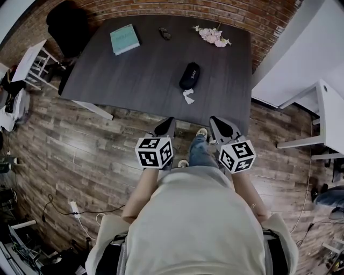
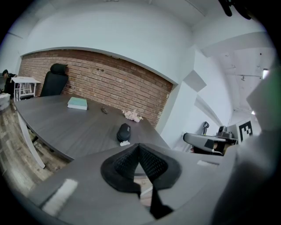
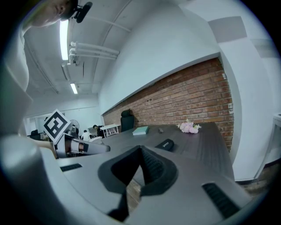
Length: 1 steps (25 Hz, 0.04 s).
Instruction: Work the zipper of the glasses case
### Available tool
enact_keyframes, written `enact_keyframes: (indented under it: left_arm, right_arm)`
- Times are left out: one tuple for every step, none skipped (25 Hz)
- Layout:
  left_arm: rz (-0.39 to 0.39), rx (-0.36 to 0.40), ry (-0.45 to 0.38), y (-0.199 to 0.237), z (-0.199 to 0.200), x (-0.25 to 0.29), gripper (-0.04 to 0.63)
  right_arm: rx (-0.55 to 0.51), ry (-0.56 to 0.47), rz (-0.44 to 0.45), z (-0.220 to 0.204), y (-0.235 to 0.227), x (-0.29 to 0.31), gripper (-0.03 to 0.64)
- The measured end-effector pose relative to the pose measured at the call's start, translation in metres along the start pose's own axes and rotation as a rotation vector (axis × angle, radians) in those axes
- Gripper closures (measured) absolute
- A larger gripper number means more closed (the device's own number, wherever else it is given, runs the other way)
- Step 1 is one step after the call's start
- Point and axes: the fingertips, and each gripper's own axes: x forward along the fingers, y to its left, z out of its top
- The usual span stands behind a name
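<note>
My left tongs (image 1: 166,125) and right tongs (image 1: 217,124) are both clamped together, empty, held short of the desk (image 1: 145,70). The glasses case (image 1: 189,76) lies on the desk toward its near edge.

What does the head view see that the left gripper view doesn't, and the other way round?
Only the head view: the person's shirt and a shoe, seen from above. Only the left gripper view: the ceiling, and the left gripper close up, jaws shut with nothing between them. Both: the dark table, the black glasses case, the teal book, the pink flowers and the brick wall.
</note>
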Motion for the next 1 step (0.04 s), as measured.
enact_keyframes:
  left_arm:
    - [-0.001,-0.001,0.000,0.0003,0.0005,0.0005,0.584]
  right_arm:
    - [0.000,-0.001,0.000,0.0005,-0.0008,0.0008,0.615]
